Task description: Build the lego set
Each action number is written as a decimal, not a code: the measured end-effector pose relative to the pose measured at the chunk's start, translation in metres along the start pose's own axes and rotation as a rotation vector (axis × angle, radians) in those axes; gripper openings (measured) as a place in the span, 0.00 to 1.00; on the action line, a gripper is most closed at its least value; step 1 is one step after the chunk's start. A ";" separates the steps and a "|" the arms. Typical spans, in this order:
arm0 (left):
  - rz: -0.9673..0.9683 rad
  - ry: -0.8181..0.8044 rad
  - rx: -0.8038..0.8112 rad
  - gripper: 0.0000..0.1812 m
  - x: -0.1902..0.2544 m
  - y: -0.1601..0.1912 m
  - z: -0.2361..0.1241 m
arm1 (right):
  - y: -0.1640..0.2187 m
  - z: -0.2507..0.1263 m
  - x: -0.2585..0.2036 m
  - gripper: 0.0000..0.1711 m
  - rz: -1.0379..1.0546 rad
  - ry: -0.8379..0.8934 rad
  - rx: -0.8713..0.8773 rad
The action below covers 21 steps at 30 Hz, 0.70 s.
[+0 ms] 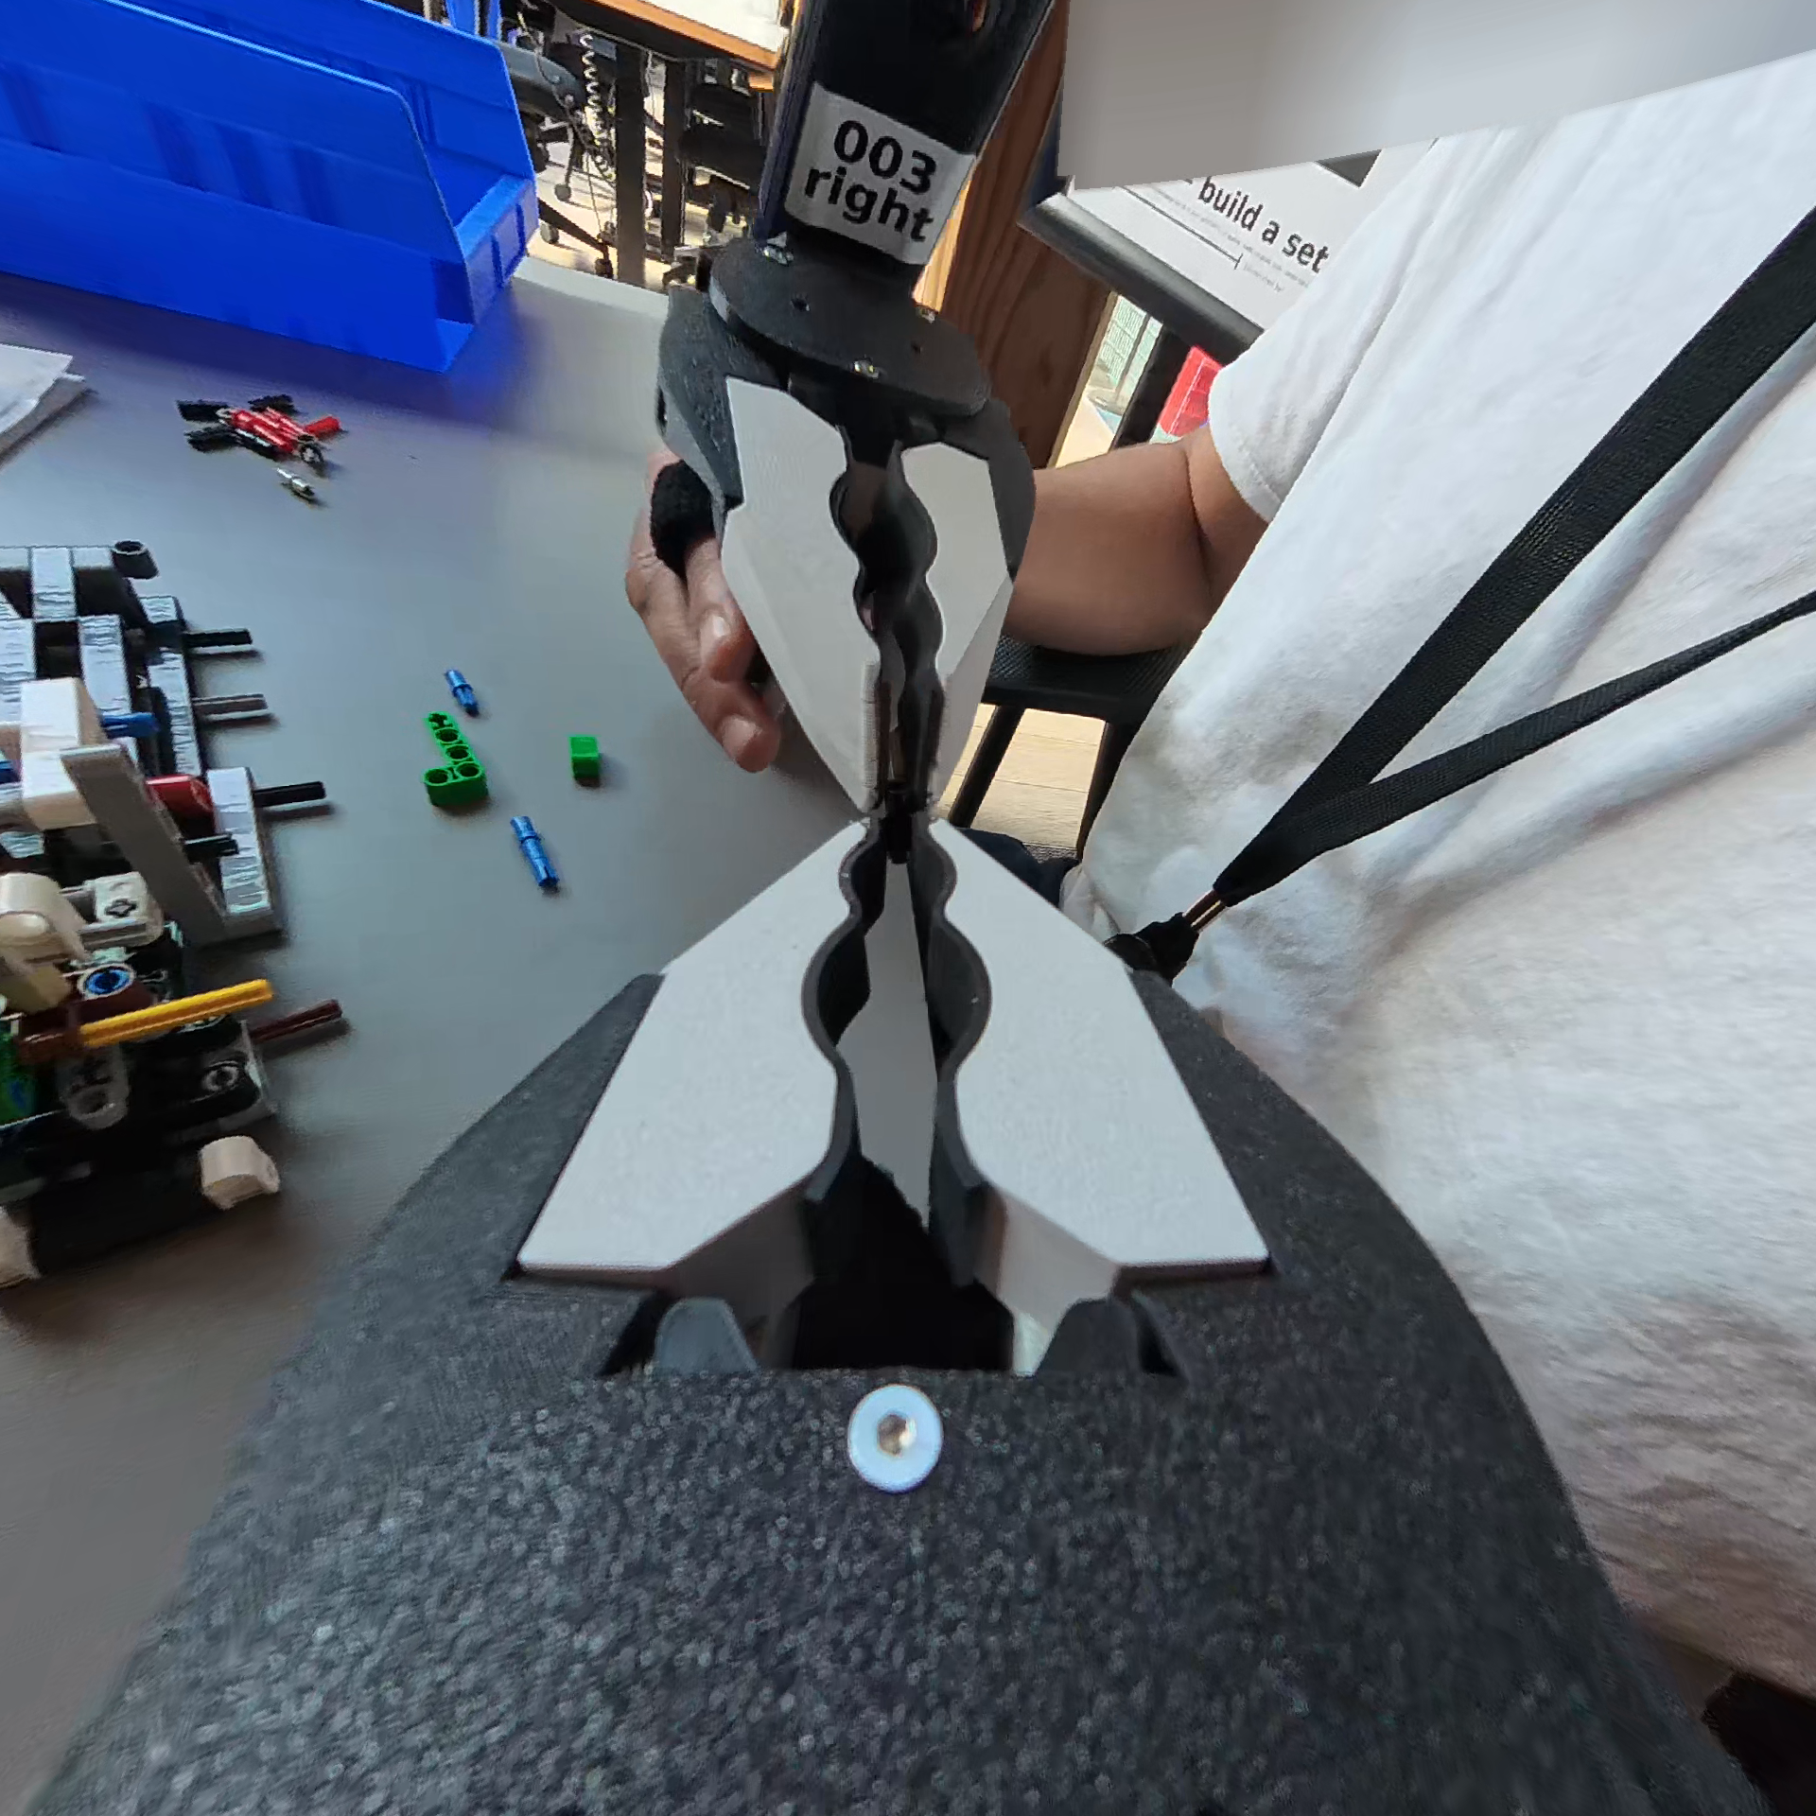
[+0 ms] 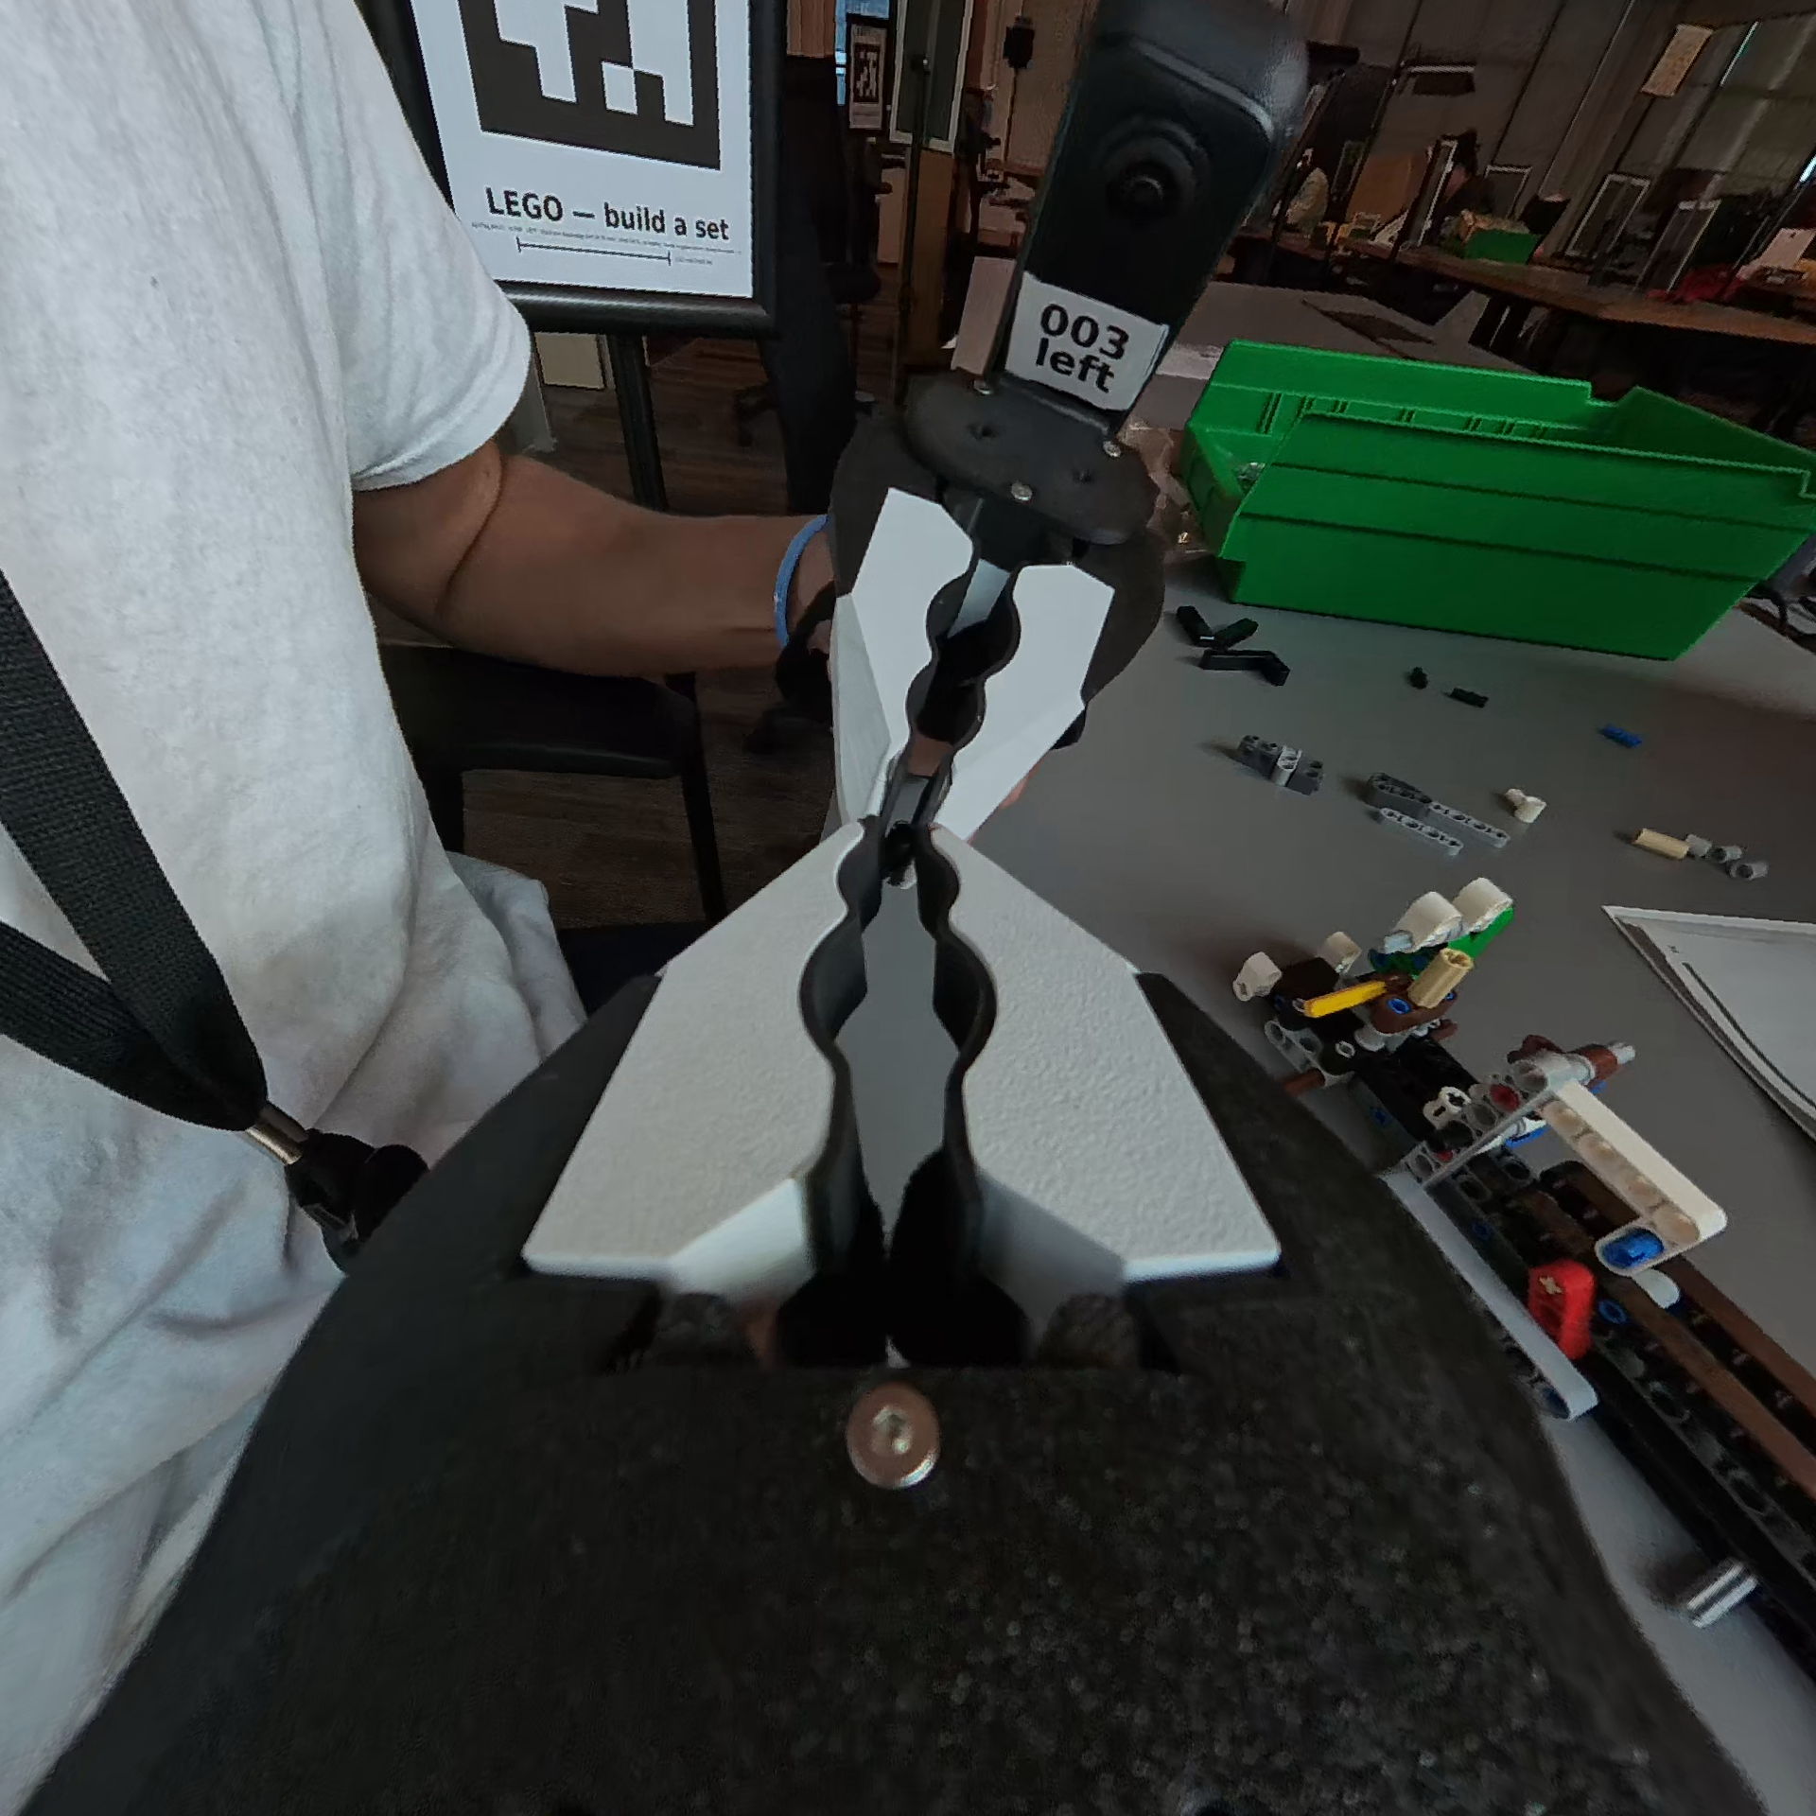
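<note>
Grey tabletop (image 1: 491,511) holds a blue bin (image 1: 246,167), a green bin (image 2: 1494,511) and the half-built lego model (image 1: 118,884). Beside its edge, left gripper (image 1: 896,835) and right gripper (image 2: 896,847) meet tip to tip, both pinching one small black piece (image 2: 899,845).

Large open workshop or lab hall, long wooden workbenches (image 2: 1533,285) receding into the background, grey work table (image 2: 1277,884), blue parts bin (image 1: 246,187), green parts bin (image 2: 1494,511), framed marker sign on a stand (image 2: 599,147), office chairs (image 1: 580,118) behind
</note>
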<state>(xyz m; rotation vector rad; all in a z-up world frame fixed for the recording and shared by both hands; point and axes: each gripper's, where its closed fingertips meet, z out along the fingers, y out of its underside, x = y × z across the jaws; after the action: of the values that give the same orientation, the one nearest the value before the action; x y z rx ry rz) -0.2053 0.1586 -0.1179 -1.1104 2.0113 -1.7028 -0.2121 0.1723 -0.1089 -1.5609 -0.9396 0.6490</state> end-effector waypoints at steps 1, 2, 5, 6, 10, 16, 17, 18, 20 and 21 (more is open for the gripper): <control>-0.006 0.012 -0.007 0.01 0.001 0.001 0.001 | 0.000 0.000 -0.001 0.03 -0.009 -0.005 -0.001; -0.006 0.016 -0.019 0.01 0.001 0.003 0.001 | 0.002 0.000 -0.002 0.03 -0.022 -0.007 -0.004; 0.005 0.038 -0.048 0.01 0.004 0.005 0.003 | 0.003 0.000 -0.006 0.02 -0.075 -0.009 -0.010; 0.006 0.039 -0.057 0.01 0.004 0.006 0.004 | 0.004 0.000 -0.006 0.02 -0.083 -0.005 -0.017; 0.024 -0.025 -0.062 0.02 -0.007 0.004 0.002 | 0.007 -0.001 0.004 0.02 0.006 0.024 -0.045; 0.116 -0.157 -0.093 0.10 -0.025 0.007 -0.011 | 0.010 -0.006 0.019 0.02 0.098 0.119 -0.105; 0.141 -0.186 -0.128 0.10 -0.031 0.012 -0.016 | 0.014 -0.007 0.022 0.01 0.119 0.145 -0.127; 0.168 -0.205 -0.163 0.10 -0.036 0.018 -0.020 | 0.019 -0.008 0.026 0.01 0.143 0.177 -0.147; 0.219 -0.207 -0.235 0.12 -0.042 0.029 -0.023 | 0.029 -0.007 0.027 0.01 0.207 0.208 -0.185; 0.248 -0.197 -0.270 0.13 -0.044 0.034 -0.024 | 0.035 -0.006 0.027 0.01 0.234 0.223 -0.205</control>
<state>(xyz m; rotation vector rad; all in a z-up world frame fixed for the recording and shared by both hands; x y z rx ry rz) -0.2041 0.2065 -0.1549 -1.0109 2.1886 -1.1810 -0.1857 0.1910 -0.1391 -1.9020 -0.6782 0.5389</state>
